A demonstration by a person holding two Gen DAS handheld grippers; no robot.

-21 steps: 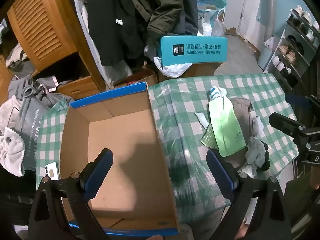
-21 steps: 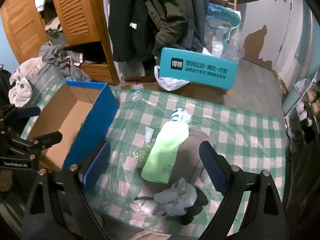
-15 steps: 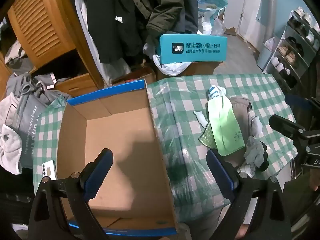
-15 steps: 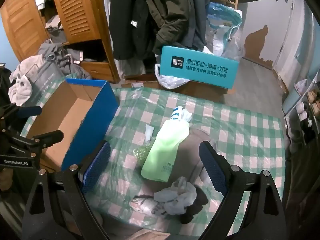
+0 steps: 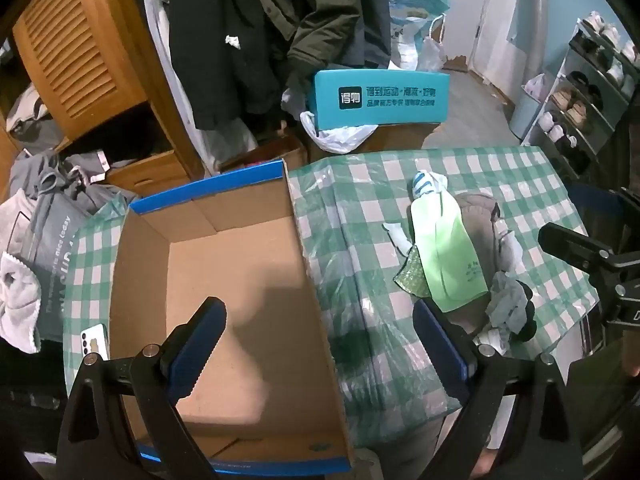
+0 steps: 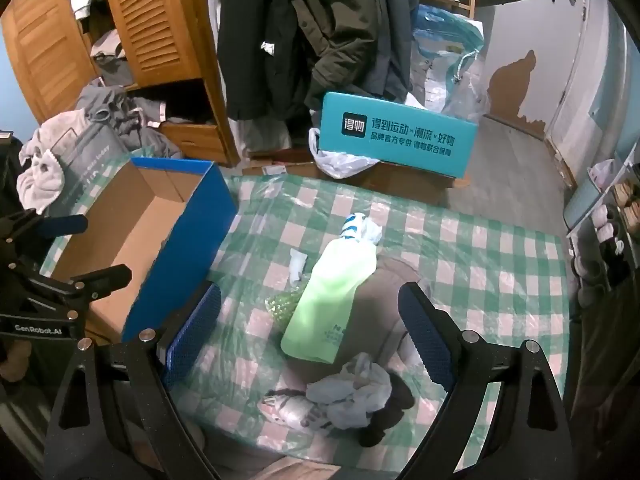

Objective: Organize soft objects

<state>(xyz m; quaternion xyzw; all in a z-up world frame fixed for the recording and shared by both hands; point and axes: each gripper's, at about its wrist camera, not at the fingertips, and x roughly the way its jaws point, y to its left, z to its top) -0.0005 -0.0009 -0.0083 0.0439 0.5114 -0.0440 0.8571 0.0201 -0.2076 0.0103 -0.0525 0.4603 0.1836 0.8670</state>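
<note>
An open cardboard box with blue outer walls sits on the left of the green checked table; it looks empty. A pile of soft things lies to its right: a light green pouch, a blue-and-white striped sock, a grey-brown cloth, crumpled pale cloth and a dark item. My left gripper is open above the box's near right wall. My right gripper is open above the pouch and pile.
A white phone lies on the table left of the box. Grey clothes hang over the table's left end. A teal box, hanging coats, a wooden wardrobe stand behind; a shoe rack stands right.
Both views drift slightly; the box and pile sit a little lower and nearer. Both grippers stay open. Nothing on the table moved.
</note>
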